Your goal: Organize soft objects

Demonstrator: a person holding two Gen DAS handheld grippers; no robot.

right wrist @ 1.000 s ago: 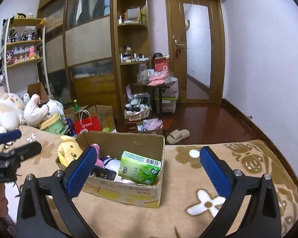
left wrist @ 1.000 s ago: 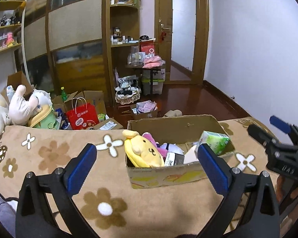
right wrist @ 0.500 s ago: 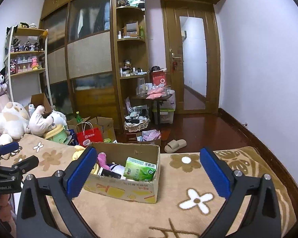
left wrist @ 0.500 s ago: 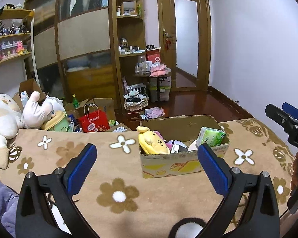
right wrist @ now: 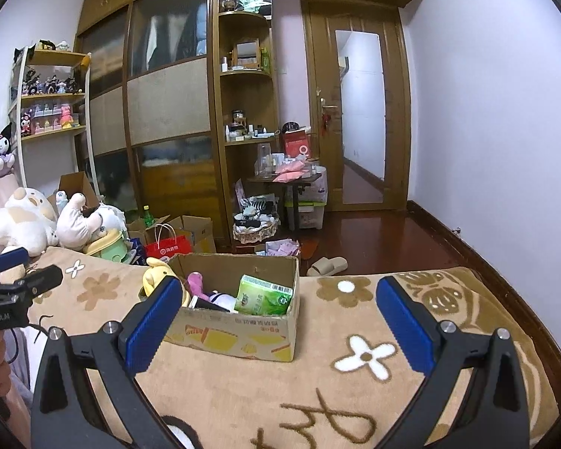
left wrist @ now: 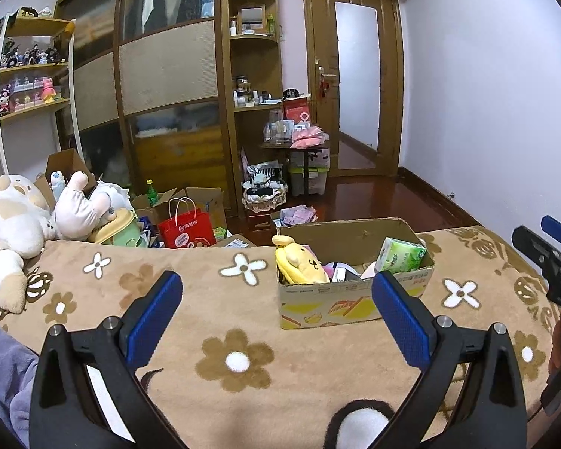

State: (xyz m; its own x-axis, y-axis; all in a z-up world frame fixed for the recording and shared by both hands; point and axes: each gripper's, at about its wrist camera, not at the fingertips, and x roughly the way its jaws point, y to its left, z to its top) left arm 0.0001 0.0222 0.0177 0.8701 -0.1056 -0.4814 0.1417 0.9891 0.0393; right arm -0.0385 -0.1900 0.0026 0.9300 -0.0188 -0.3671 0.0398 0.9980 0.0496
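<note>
A cardboard box (left wrist: pixel 355 305) (right wrist: pixel 239 333) stands on the flowered beige blanket (left wrist: pixel 190 299). It holds a yellow plush dog (left wrist: pixel 299 260) (right wrist: pixel 157 271), a green tissue pack (left wrist: pixel 400 254) (right wrist: pixel 263 295), a pink plush (right wrist: pixel 196 284) and other small items. My left gripper (left wrist: pixel 276 316) is open and empty, held back from the box. My right gripper (right wrist: pixel 278 321) is open and empty, also back from the box. Each gripper shows at the edge of the other view: the right one (left wrist: pixel 553 258), the left one (right wrist: pixel 15 284).
Large white plush toys (left wrist: pixel 22 220) (right wrist: pixel 22 219) lie at the blanket's far left. Beyond the bed are a red paper bag (left wrist: pixel 187 230), open cartons, a wardrobe and shelves. A slipper (right wrist: pixel 327 265) lies on the wooden floor.
Both grippers have pulled back and up from the box, which now looks smaller and farther. Both stayed open and empty.
</note>
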